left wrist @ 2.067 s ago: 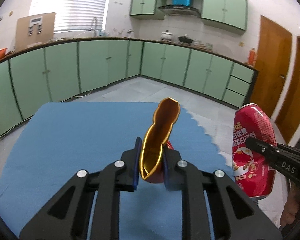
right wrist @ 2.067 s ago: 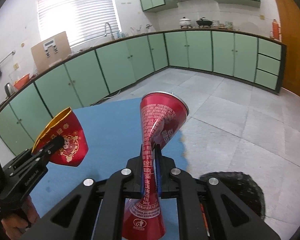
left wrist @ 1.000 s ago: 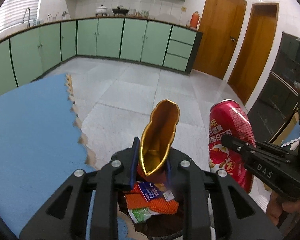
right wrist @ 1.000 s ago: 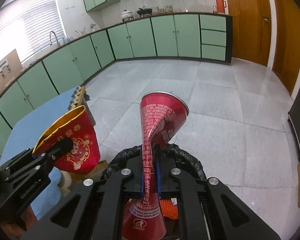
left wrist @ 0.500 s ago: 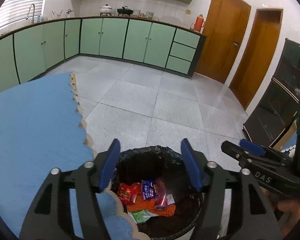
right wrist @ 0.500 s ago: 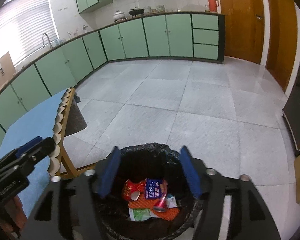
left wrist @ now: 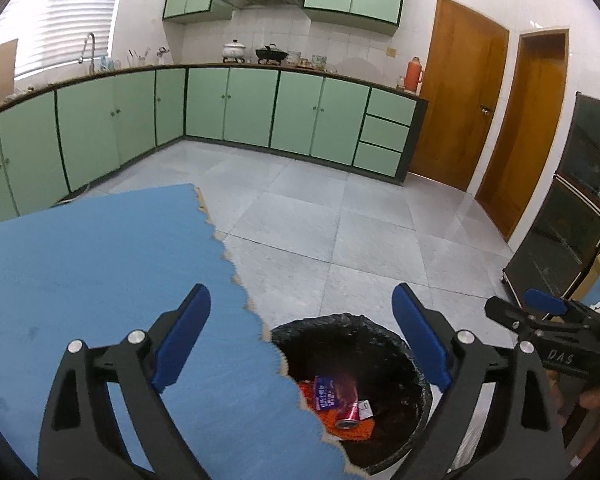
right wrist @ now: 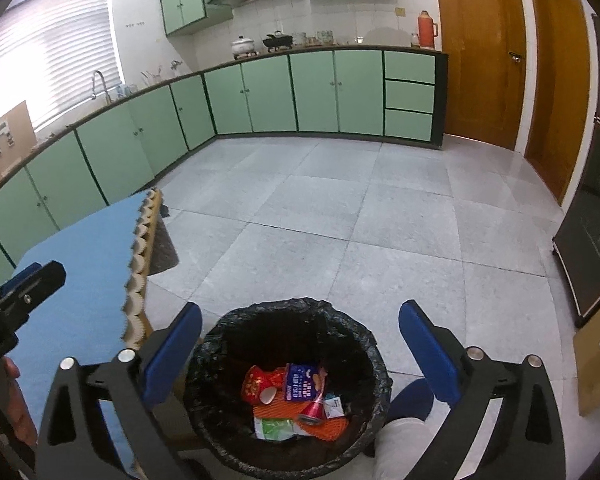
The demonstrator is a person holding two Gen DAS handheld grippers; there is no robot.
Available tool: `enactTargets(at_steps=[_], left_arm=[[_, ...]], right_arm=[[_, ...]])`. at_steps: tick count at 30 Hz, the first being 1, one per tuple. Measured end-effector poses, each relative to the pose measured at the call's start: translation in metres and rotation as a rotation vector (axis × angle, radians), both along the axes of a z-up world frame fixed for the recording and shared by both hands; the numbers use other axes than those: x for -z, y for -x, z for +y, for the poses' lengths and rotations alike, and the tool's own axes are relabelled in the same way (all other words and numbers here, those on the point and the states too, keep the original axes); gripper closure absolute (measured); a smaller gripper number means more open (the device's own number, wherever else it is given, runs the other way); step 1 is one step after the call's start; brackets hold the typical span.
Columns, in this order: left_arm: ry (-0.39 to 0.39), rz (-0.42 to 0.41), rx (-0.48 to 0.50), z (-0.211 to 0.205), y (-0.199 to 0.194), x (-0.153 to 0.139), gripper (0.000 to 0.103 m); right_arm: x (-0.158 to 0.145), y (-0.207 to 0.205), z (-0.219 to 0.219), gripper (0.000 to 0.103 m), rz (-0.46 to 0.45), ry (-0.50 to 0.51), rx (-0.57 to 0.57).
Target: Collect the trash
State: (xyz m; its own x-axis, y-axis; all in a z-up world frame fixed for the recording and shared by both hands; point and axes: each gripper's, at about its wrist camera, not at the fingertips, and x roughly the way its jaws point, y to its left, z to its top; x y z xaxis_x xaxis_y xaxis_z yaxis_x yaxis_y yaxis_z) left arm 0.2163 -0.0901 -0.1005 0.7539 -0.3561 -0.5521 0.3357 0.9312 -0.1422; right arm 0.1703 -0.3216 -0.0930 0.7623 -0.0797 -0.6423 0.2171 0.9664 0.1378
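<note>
A black-lined trash bin [right wrist: 364, 340] stands on the floor beside the blue table [right wrist: 84, 280]. Inside lie the crushed red can [right wrist: 314, 410], the red and gold cup [right wrist: 258, 388] and several wrappers. My right gripper [right wrist: 300, 356] is open and empty above the bin. My left gripper [left wrist: 300, 340] is open and empty over the table's edge, with the bin [left wrist: 380, 332] and the red can [left wrist: 348, 416] below it. The right gripper [left wrist: 540, 308] shows at the right in the left wrist view. The left gripper [right wrist: 28, 284] shows at the left in the right wrist view.
The blue table [left wrist: 80, 264] has a scalloped edge next to the bin. Grey tiled floor [right wrist: 380, 220] stretches to green cabinets [right wrist: 300, 92]. Wooden doors [left wrist: 456, 92] stand at the right. A dark cabinet [left wrist: 572, 236] stands at the far right.
Both grippers carried the cup and the can from the table to above the bin and opened. The cup and the can now lie in the bin. The left gripper has since shifted back over the table's edge.
</note>
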Motion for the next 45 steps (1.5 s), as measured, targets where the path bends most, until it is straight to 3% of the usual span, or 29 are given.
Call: enactTargets(at_steps=[22, 45], left_arm=[[-0.020, -0.081, -0.068, 0.047, 0.099, -0.058, 0.010], [-0.017, -0.177, -0.135, 0.078, 0.172, -0.088, 0.010]], right_arm=[[-0.072, 0.081, 0.051, 0.006, -0.117, 0.020, -0.095], [-0.100, 0.140, 0.092, 0.006, -0.203, 0.043, -0.173]])
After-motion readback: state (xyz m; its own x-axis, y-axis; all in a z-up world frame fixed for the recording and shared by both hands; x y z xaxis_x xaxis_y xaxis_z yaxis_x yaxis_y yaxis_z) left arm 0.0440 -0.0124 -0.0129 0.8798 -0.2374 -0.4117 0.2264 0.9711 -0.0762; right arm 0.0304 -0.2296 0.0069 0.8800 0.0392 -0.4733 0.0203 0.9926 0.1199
